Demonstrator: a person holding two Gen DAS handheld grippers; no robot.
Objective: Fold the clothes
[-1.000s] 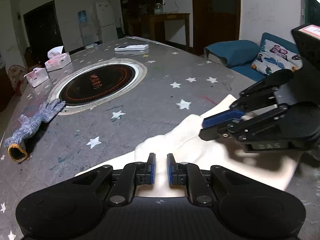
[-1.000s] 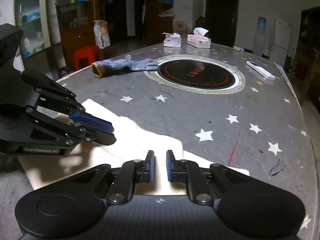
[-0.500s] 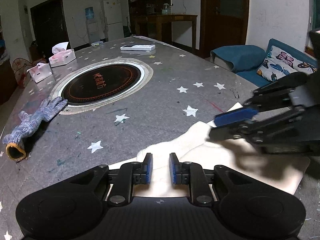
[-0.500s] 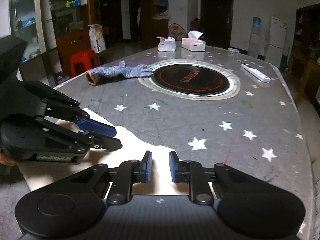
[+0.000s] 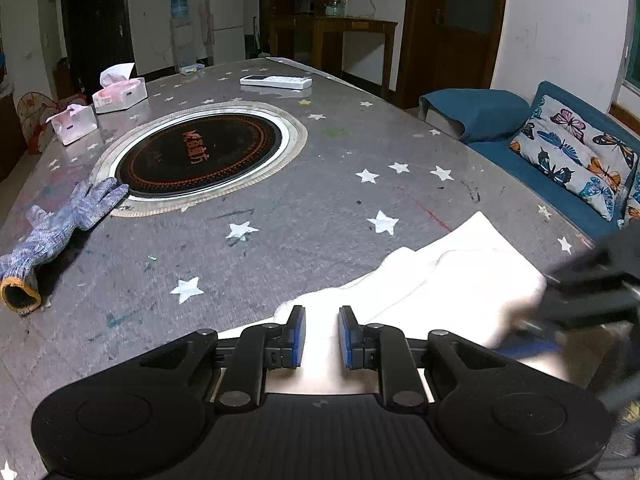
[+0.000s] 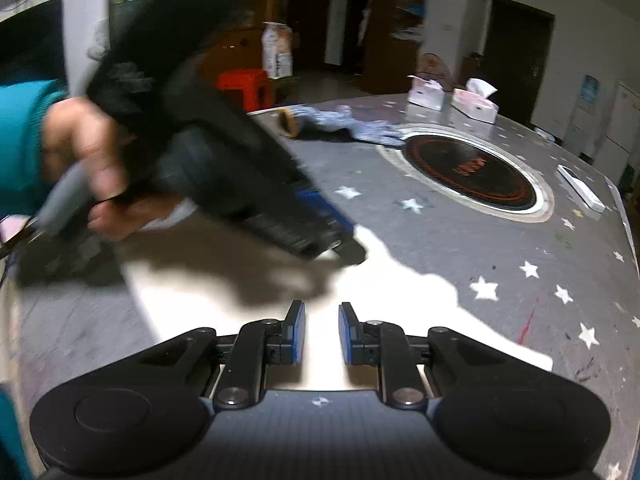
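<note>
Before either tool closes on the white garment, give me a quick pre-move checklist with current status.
1. Left tool open: ok, a gap shows between its blue pads.
2. Right tool open: ok, pads apart, nothing between them.
3. White garment on the table: ok, lying bunched at the near edge.
4. Cloth between the left tool's pads: cannot tell, garment lies under them.
5. Tools apart from each other: cannot tell, both views show motion blur.
6. Work glove away from the garment: ok.
</note>
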